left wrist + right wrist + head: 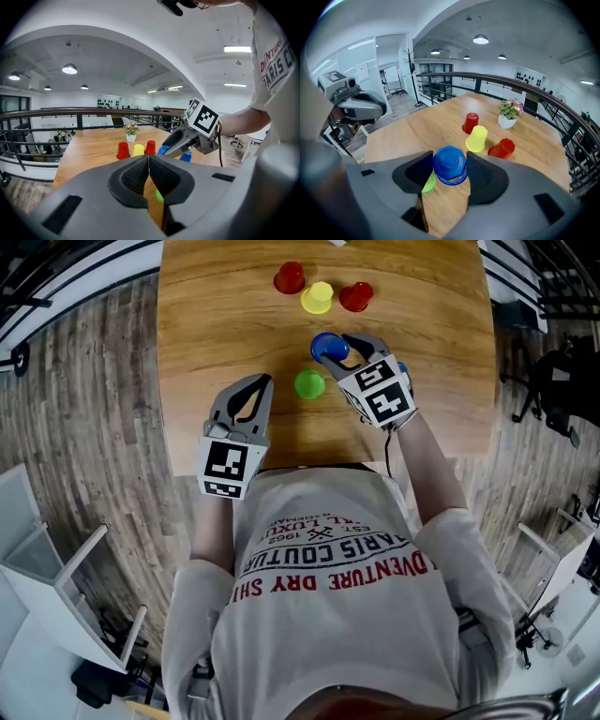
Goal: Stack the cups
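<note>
A small potted plant (pixel 509 114) stands on the wooden table (pixel 216 315), railing (pixel 454 73) behind.

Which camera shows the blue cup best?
The right gripper view: the blue cup fills the middle, base towards the camera, gripped between the jaws of the right gripper. The head view shows it from above, partly covered by that gripper. The left gripper view shows only a blue sliver.

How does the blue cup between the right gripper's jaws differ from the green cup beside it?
The blue cup is clamped in the right gripper; the green cup stands free on the table. The blue cup shows its closed base, upside down; the green cup's pose is unclear. Both are small cups, nearer the person than the red cups and the yellow cup.
</note>
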Motion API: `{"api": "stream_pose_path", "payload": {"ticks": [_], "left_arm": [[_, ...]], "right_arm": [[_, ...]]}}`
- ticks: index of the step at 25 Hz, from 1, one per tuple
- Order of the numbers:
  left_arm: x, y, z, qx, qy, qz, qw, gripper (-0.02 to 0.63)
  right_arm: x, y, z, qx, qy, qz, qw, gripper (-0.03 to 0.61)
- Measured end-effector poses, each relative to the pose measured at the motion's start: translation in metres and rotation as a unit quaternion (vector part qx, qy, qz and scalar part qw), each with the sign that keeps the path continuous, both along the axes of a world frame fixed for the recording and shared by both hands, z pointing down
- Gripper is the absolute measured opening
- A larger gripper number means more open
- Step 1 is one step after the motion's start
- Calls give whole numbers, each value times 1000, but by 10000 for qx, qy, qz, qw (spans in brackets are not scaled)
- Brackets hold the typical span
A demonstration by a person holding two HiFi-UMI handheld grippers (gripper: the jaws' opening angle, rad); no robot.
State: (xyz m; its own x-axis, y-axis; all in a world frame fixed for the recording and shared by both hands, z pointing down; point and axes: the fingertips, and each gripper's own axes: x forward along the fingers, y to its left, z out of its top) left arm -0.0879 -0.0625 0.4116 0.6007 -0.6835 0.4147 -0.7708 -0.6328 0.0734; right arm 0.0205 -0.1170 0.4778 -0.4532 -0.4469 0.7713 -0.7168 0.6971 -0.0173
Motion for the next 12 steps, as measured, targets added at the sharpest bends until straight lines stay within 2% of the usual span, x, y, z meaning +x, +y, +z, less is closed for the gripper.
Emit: {"api": "stream_pose_path", "payload": {"ticks": [5,12], "left_arm": [[25,15,3,-51,-64,4,10000,17],[49,36,8,-116,-114,-82,9998,17]], "right_arm": [[26,23,12,-49,72,-35,10000,239],[37,55,33,-255,152,-250,9992,239]]}}
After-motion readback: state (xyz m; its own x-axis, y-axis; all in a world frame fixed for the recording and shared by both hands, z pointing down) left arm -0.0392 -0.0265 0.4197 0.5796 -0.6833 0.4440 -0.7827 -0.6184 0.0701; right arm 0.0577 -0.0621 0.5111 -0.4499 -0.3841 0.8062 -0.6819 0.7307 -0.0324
